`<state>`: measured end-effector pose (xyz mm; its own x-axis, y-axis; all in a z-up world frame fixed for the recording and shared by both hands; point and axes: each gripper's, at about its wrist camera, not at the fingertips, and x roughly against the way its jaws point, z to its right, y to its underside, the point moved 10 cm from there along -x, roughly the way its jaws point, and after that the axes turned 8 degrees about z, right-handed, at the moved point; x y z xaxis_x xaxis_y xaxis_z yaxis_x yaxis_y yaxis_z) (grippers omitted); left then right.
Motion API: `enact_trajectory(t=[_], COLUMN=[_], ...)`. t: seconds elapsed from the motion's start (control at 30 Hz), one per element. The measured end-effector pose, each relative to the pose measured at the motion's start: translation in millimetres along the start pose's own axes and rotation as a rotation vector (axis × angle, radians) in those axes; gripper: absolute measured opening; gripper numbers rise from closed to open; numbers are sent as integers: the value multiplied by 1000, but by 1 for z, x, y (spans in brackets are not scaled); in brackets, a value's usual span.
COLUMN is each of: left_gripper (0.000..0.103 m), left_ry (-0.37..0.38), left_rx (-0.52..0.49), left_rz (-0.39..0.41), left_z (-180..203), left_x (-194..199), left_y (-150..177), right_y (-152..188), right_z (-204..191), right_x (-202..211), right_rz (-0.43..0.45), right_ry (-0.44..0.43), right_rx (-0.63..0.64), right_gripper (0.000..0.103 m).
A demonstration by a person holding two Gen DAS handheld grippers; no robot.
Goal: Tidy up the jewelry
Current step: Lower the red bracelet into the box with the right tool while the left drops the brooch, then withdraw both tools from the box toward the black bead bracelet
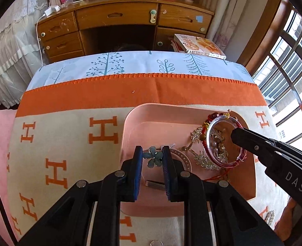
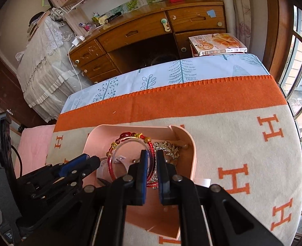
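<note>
A pink tray (image 1: 134,121) sits on the orange-and-cream H-pattern blanket; it also shows in the right wrist view (image 2: 101,135). My left gripper (image 1: 152,157) is shut on a blue flower ornament (image 1: 153,157) over the tray's near left part. My right gripper (image 2: 151,160) is shut on a clear-and-red bangle (image 2: 128,141), holding it upright over the tray; the bangle also shows in the left wrist view (image 1: 222,121). Inside the tray lie a red bead bracelet (image 2: 126,134), gold filigree pieces (image 1: 204,161) and a white ring-shaped piece (image 1: 181,155).
A small silver item (image 1: 270,217) lies on the blanket to the right of the tray. A book (image 1: 200,45) rests at the table's far right edge. A wooden desk (image 1: 118,18) stands behind, windows to the right.
</note>
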<state>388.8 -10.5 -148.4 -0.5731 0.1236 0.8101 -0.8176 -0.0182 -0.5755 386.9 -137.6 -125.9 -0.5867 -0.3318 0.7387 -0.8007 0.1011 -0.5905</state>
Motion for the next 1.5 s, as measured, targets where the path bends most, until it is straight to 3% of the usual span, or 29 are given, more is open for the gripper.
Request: enact_trajectory(t=[0.1,0.17,0.57,0.9,1.03,1.5], left_gripper=[45,52,54,55,60,67], left_ry=[1,12,15,17,20,53], left_rx=[-10,-15,-38,-62,-73,-167], left_rz=[19,41,62,96,111,139], left_z=[1,3,6,17,25,71], left_x=[0,5,34,81,101,149], left_y=[-1,-3,9,24,35,79], right_y=[-1,-3,10,39,51,98], right_z=[3,5,9,12,15,28], right_x=[-7,-8,13,77,106,180], right_rz=[-6,-1,-21,-10,3,37], right_ry=[19,22,-5,-20,-31,-58], right_rx=[10,7,25,74,81,113], right_gripper=[10,13,15,15,15,15])
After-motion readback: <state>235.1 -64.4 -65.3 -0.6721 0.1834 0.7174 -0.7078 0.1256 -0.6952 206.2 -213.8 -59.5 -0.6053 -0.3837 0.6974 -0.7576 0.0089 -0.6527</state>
